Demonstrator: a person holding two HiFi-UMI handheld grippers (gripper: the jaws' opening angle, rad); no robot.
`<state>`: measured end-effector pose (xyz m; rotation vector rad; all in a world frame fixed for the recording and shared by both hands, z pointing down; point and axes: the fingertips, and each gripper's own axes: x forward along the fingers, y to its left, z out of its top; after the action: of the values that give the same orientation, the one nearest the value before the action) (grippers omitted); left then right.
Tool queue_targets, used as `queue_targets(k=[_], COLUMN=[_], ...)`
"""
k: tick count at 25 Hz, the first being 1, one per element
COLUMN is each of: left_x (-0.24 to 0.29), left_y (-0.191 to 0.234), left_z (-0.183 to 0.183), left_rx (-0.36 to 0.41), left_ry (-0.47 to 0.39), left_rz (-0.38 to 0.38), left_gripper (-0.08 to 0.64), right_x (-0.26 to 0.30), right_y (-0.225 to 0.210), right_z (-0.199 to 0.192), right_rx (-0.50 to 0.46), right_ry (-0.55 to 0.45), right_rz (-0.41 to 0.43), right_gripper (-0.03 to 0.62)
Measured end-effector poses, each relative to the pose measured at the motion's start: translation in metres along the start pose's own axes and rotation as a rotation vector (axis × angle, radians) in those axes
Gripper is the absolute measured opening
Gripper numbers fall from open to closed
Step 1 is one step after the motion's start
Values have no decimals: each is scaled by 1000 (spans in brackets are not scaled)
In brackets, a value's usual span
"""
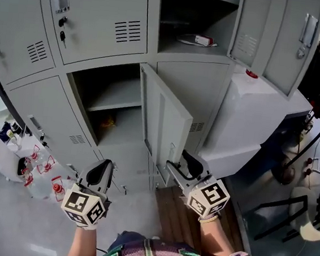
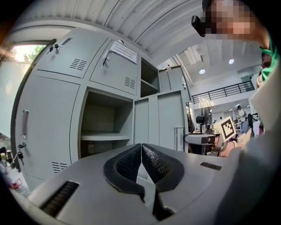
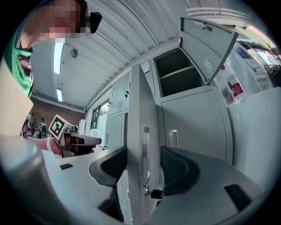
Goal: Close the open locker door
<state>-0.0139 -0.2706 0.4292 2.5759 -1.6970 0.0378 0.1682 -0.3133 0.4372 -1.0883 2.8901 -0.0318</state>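
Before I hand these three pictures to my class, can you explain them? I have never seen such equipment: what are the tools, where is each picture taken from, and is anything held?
There is no robot here: a person holds a two-fingered gripper in each hand. One picture comes from a camera on the person's head, looking down at grey lockers. The other two come from cameras riding on the grippers. The left gripper is shut and empty. The right gripper is open, its fingers either side of the open door edge, not yet clamped. Bottles stand at lower left.
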Motion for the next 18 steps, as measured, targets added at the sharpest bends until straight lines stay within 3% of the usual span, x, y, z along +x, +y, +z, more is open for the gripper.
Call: queue_targets(k=[8,18], left_x=[-4,-18], left_y=[-6,0], left_z=[0,-3], left_rx=[8,-5], left_ry=[5,14], left_rz=[34,86], left_gripper=[23,23], right_x=[5,8], right_y=[13,23], right_z=[2,4], right_rx=[-41,-30], right_ry=[-4,-25], right_rz=[117,169], right_gripper=[137,133])
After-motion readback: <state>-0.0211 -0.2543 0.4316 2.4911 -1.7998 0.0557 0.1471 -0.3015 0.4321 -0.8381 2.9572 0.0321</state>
